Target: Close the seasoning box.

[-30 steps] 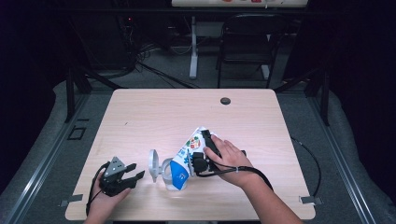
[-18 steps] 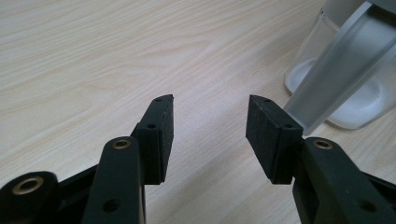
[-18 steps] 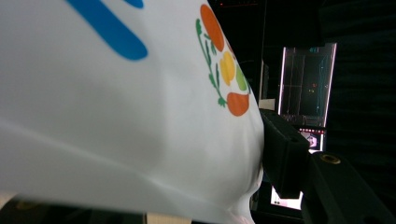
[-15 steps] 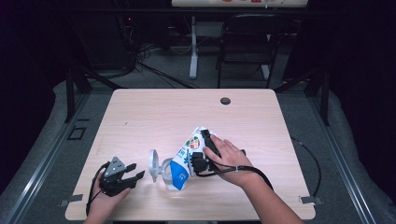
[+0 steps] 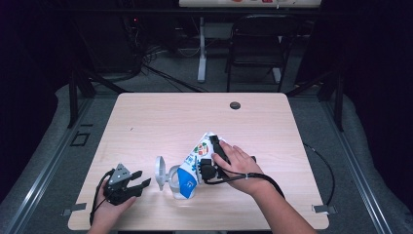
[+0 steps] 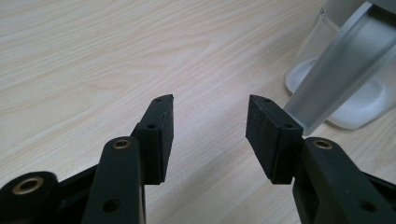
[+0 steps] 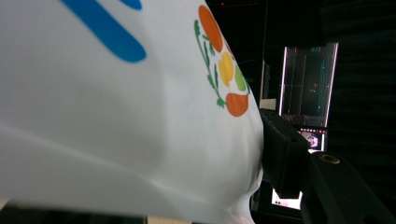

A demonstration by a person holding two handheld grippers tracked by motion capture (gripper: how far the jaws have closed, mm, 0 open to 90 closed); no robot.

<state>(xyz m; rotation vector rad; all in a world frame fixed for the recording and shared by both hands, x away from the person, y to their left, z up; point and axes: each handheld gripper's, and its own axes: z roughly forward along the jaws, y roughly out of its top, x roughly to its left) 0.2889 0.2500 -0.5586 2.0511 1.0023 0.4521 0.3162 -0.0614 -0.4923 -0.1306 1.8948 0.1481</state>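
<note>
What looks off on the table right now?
Nothing is spilled. The carton is tipped steeply over the clear cup, clamped in the right gripper, which looks deliberate. The left gripper sits open beside the cup.

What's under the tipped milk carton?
A clear cup stands on the table right below the low end of the carton, which the right gripper holds tilted. The carton covers the cup's inside.

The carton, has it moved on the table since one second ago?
No. The carton keeps the same place and tilt against the table's hole, held in the right claw.
</note>
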